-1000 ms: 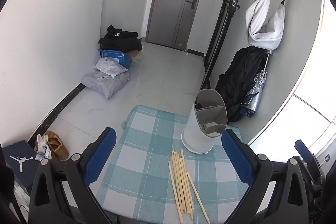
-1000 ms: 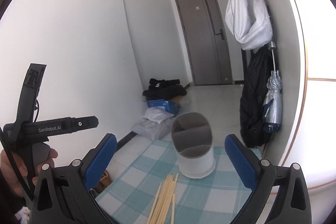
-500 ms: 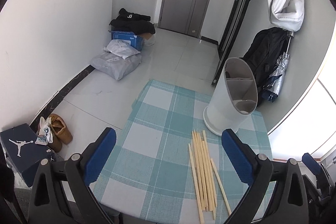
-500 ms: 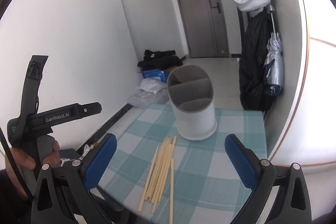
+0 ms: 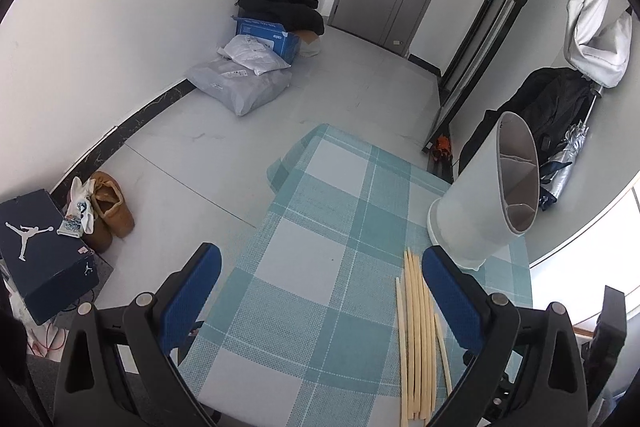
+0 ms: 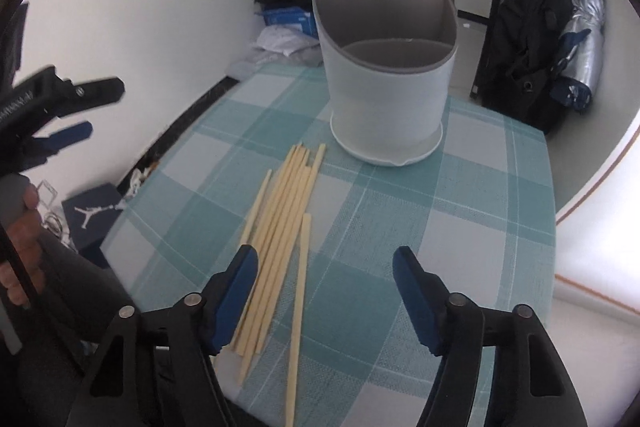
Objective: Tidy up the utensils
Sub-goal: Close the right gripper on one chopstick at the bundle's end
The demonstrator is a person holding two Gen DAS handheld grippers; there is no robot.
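My left gripper (image 5: 320,301) hangs with jaws wide and empty off the table's left side. The chopsticks (image 6: 276,231) lie loose on the checked cloth (image 6: 460,211), just before the holder (image 6: 386,67). My right gripper (image 6: 325,293), also spread, hovers over them; I judge pinching 1 comes next.

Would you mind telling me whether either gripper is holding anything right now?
Nothing is held: left gripper and right gripper are both open, and the chopsticks lie on the table.
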